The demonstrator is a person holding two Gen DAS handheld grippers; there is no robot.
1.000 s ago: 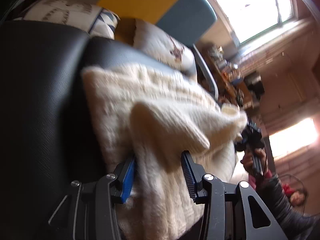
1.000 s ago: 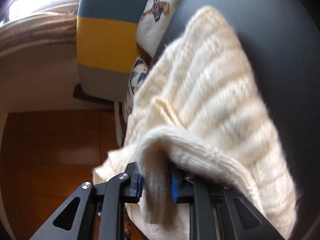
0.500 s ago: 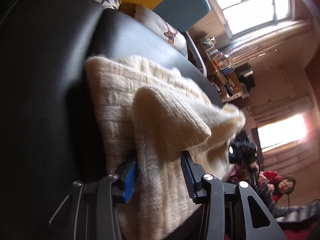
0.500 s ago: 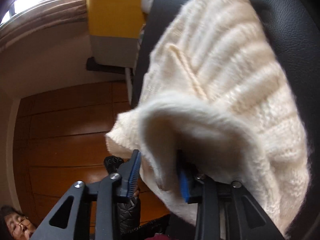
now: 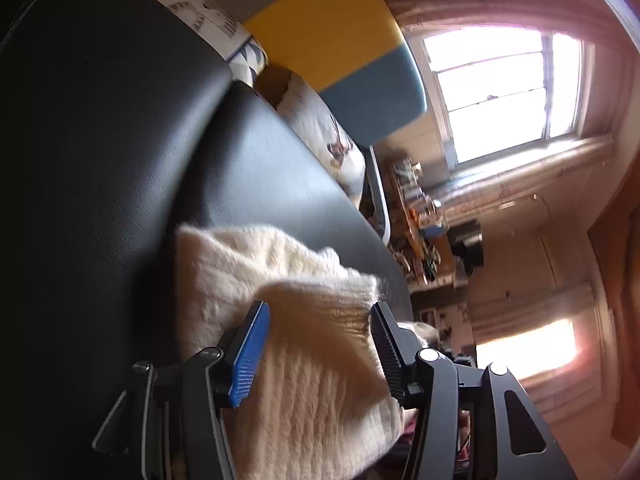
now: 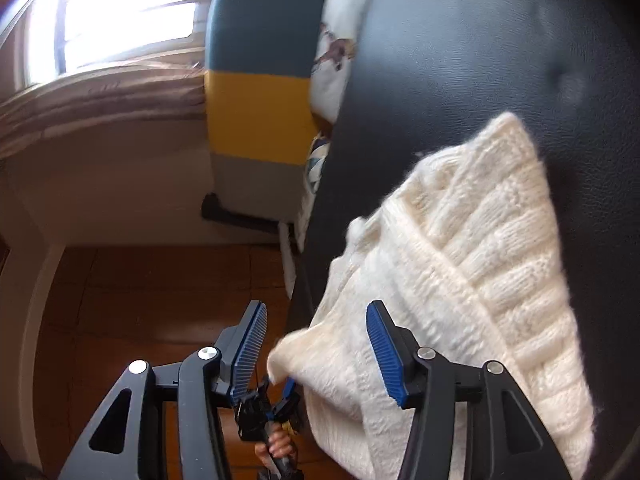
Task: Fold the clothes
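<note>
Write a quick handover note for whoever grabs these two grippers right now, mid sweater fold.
Left gripper: open, jaws wide, the folded edge of the cream knit sweater lies between them, not pinched.
Right gripper: open, a sweater corner sits loosely in the gap.
Sweater: lying on the black leather sofa in a compact bundle, one layer doubled over.
Done: at least one fold is laid.
Left: probably check the bundle for loose edges, square it up, and add a final fold if needed.
</note>
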